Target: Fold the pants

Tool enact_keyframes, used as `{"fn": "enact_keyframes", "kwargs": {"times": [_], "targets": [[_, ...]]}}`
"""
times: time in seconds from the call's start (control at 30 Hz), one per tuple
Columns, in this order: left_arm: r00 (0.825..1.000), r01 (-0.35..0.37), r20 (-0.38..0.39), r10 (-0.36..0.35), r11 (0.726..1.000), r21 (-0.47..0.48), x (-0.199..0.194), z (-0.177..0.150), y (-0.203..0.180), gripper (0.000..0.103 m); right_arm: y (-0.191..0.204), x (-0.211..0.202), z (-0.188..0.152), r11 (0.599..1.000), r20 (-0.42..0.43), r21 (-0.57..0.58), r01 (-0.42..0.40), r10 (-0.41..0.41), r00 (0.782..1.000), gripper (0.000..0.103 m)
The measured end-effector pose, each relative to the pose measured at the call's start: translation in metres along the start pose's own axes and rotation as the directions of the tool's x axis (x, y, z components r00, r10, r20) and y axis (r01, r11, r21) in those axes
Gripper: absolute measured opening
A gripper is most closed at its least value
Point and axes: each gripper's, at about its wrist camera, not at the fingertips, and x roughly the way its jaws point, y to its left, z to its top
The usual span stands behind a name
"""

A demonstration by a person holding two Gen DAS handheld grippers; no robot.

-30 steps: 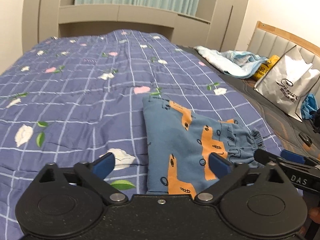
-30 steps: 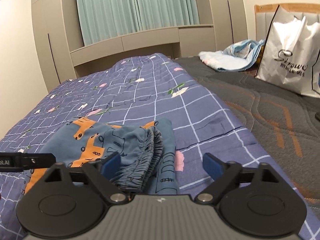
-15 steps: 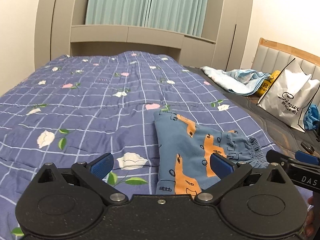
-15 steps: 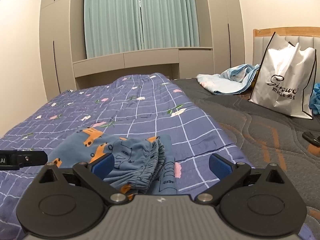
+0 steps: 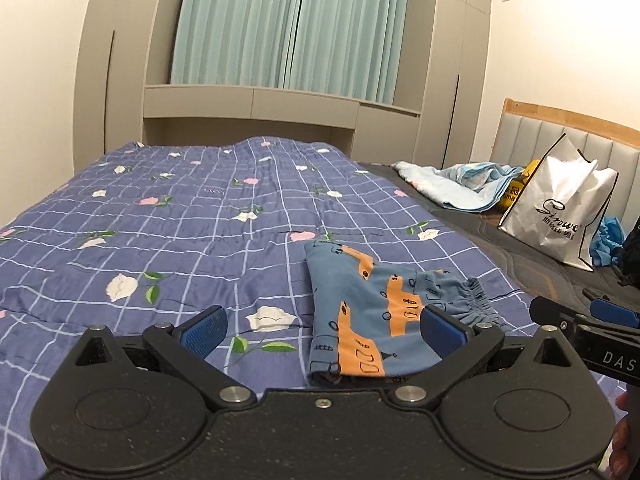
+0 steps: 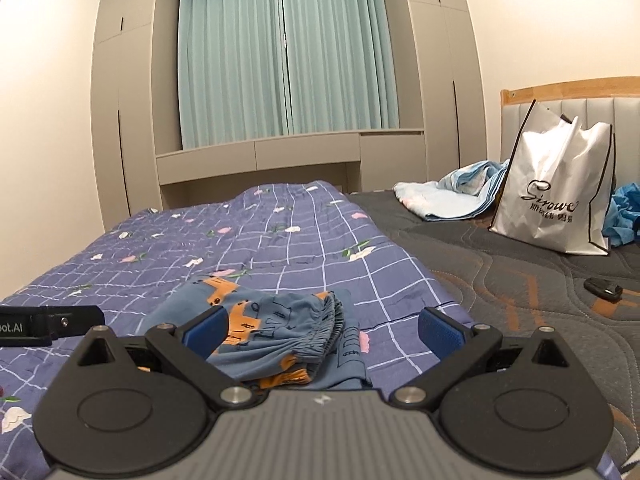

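Blue-and-orange pants (image 5: 372,316) lie folded into a compact bundle on the quilt (image 5: 180,236) of the bed, gathered waistband on the side toward the white bag (image 5: 560,216).

Left wrist view: left tongs (image 5: 324,330) gape wide, nothing between the pads, hovering just short of the bundle's near edge w/o touching cloth. Right pad sits over the pants in the picture, but contact can't be confirmed. Right tongs' tip pokes in low, on the bag side of the pants.

Right wrist view: right tongs (image 6: 324,330) also spread wide, empty, held above the bundle (image 6: 276,332); waistband ruffles show btwn the pads, stacked in layers. Phone-like dark item (image 6: 604,290) lies on the grey mattress, near the bag (image 6: 556,196), well apart from the pants.

Judgement: fold looks about done; step in hand is likely release and pull-away, or a last tidy. To do it well: lift both tongs straight up and back, pads kept wide so no pad snags the elastic and drags layers open. If squaring up, press flat on the top layer, don't pinch one ply only.
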Motion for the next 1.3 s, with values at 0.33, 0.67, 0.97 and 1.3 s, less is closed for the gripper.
{"fn": "enact_keyframes", "kwargs": {"times": [0.33,0.67,0.97,1.3], "targets": [[1.000,-0.008,0.026,0.008,1.000,-0.005,-0.041,-0.018,0.008,0.102,0.011,-0.038,-0.012,1.000,0.017,0.007,0.012,-0.012,1.000,0.103],[0.999,-0.007,0.042,0.007,1.000,-0.009,-0.071,-0.040,0.016,0.102,0.021,-0.065,-0.024,1.000,0.026,-0.002,0.025,-0.025,0.999,0.103],[0.999,-0.008,0.042,0.008,1.000,-0.008,-0.085,-0.057,0.023,0.102,0.029,-0.086,-0.039,0.999,0.049,-0.001,0.043,-0.043,0.998,0.103],[1.000,-0.023,0.017,0.024,1.000,-0.017,-0.084,-0.066,0.031,0.102,0.034,-0.083,-0.052,0.999,-0.006,-0.014,0.039,-0.039,0.999,0.103]]}}
